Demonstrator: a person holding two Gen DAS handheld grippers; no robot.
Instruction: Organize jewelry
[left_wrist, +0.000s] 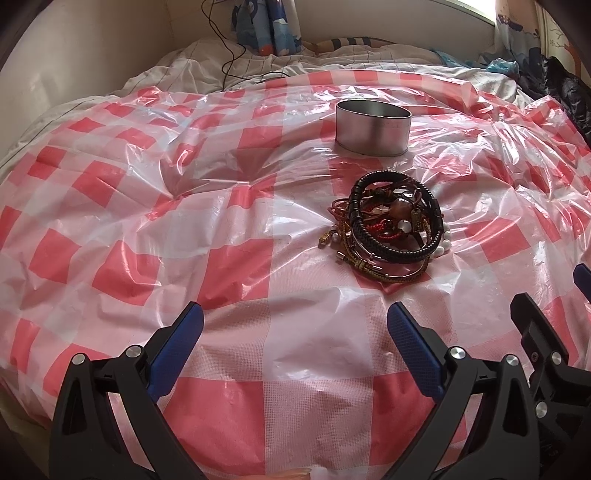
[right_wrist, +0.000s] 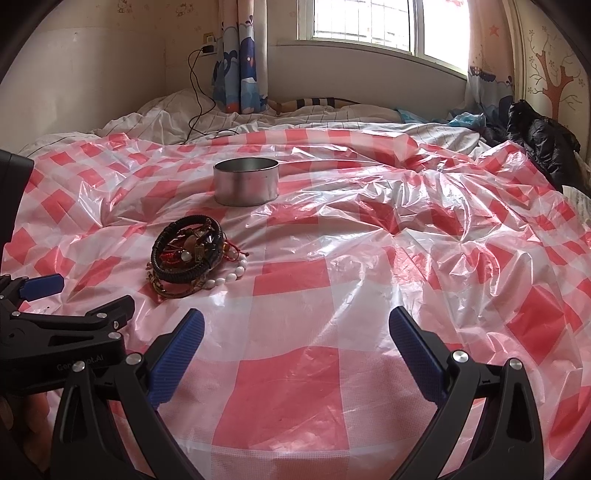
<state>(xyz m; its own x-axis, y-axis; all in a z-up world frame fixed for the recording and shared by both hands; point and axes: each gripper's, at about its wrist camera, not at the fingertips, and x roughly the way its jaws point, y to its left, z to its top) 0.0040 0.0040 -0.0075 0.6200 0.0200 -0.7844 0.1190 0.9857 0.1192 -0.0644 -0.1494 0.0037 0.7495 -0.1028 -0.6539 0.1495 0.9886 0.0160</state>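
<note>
While both tools hung above the bed, the left gripper (left_wrist: 295, 325) had its blue pads (left_wrist: 413, 350) spread wide with nothing between them, only checked plastic below. Right gripper (right_wrist: 297, 328) was the same: jaws fully apart, empty, tilted down at the sheet. Each was visible in the other's camera (left one at the left edge of the right wrist view, right one at the right edge of the left wrist view), so they sat side by side, close but not touching.

Ahead of the left gripper and slightly to its right lay the jewelry pile (left_wrist: 388, 229): a thick black braided bracelet (left_wrist: 399, 251) on top, red cords, gold-toned pieces and a white bead strand (right_wrist: 231, 275) poking out on the far side. Pile was tangled; individual count not readable. Neither gripper touched it.

Beyond the pile stood a round metal tin (left_wrist: 373, 127), upright, lid off, near the pile but apart from it. Inside not visible from either view.

Everything rested on a red-and-white checked plastic sheet (left_wrist: 147, 229), wrinkled, draped over white bedding (right_wrist: 155, 110). Further back: a cartoon-print curtain (right_wrist: 240, 74), a black cable (right_wrist: 195, 92) running from a wall plug, and a window (right_wrist: 369, 22). Dark clothing (right_wrist: 539, 144) was bunched at the right edge.
</note>
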